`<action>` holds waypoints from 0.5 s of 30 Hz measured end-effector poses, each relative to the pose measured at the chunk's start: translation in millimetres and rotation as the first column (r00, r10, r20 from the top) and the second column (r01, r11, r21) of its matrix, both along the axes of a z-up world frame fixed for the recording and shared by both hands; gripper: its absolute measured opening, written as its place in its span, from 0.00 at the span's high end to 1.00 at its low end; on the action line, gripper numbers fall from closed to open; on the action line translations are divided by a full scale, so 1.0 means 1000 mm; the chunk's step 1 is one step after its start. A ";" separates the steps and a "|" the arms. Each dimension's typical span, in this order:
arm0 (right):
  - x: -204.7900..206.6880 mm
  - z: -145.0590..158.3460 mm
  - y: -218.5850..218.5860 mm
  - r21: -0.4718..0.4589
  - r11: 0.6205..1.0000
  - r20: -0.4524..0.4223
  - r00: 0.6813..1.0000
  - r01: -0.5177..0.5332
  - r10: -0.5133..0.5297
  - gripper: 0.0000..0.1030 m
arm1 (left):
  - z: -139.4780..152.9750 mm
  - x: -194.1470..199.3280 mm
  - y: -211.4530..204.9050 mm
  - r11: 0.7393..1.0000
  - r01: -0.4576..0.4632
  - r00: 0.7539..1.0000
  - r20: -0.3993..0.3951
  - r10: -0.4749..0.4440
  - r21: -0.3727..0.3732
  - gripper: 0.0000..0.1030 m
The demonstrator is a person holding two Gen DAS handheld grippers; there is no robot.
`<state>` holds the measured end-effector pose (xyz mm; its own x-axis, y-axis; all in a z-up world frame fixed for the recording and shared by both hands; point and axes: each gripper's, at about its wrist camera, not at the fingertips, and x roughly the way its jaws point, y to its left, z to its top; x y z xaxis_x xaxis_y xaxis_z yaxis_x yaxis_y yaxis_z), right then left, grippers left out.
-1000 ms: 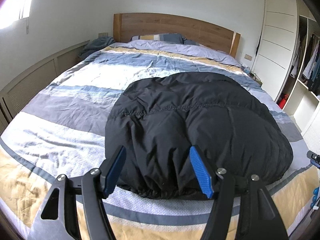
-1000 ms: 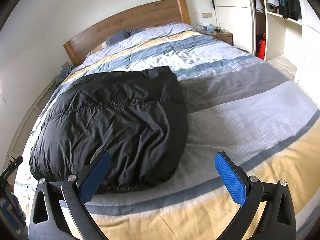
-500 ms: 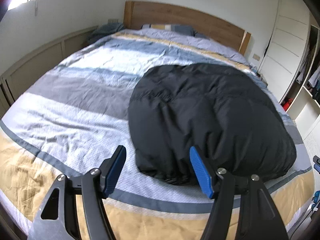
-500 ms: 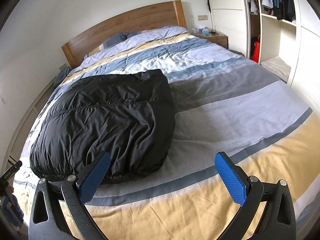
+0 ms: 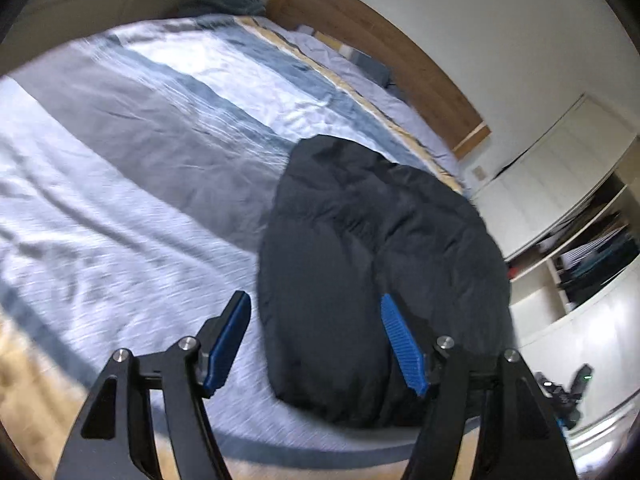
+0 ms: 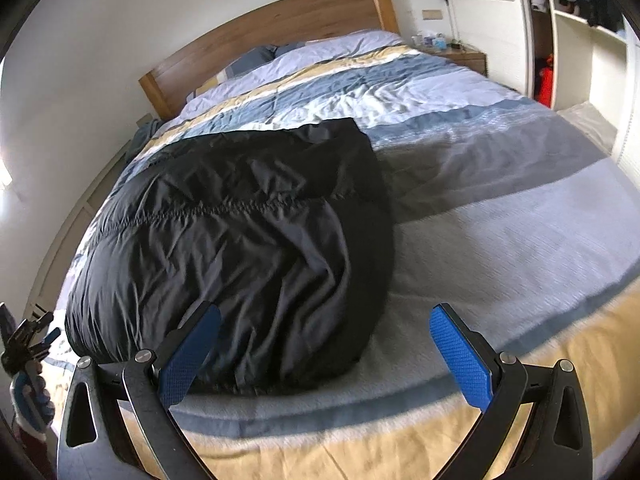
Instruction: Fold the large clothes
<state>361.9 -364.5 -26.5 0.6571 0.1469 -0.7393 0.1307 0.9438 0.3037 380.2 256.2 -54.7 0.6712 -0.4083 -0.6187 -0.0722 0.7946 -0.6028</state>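
A black puffy jacket [image 5: 372,264] lies folded in a thick bundle on the striped bed; it also shows in the right wrist view [image 6: 240,240]. My left gripper [image 5: 316,320] is open and empty, held above the near left edge of the jacket. My right gripper [image 6: 326,332] is open and empty, held above the jacket's near right corner. The left gripper [image 6: 28,344] shows at the far left of the right wrist view. Neither gripper touches the jacket.
The bed's striped duvet [image 6: 500,208] spreads to the right of the jacket and to its left [image 5: 120,152]. A wooden headboard [image 6: 280,28] and pillows [image 6: 340,46] are at the far end. A nightstand [image 6: 460,56] and an open wardrobe [image 6: 580,32] stand at the right.
The left gripper has swung and tilted left, so the jacket sits further right in its view. The right gripper has moved closer to the jacket. Both stay open.
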 end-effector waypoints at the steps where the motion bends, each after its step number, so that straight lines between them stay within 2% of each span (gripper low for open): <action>1: 0.009 -0.002 -0.002 0.021 1.000 -0.003 1.000 0.000 0.000 0.00 | -0.004 0.009 0.000 1.000 0.010 1.000 -0.003 -0.011 -0.029 0.34; 5: 0.038 -0.017 -0.016 0.107 0.994 -0.019 1.000 0.012 -0.010 0.00 | -0.023 0.041 -0.003 0.998 0.018 0.999 -0.035 -0.020 -0.052 0.33; 11: 0.082 -0.064 -0.036 0.217 0.976 -0.102 0.995 0.024 -0.002 0.00 | -0.059 0.088 -0.012 0.993 0.065 0.993 -0.092 -0.074 -0.098 0.33; 13: 0.093 -0.081 -0.042 0.294 0.956 -0.113 0.993 0.012 0.022 0.00 | -0.073 0.101 -0.015 0.984 0.094 0.988 -0.112 -0.111 -0.151 0.33; 15: 0.103 -0.101 -0.048 0.403 0.915 -0.127 0.990 -0.001 0.057 0.00 | -0.085 0.113 -0.015 0.971 0.121 0.981 -0.126 -0.149 -0.206 0.30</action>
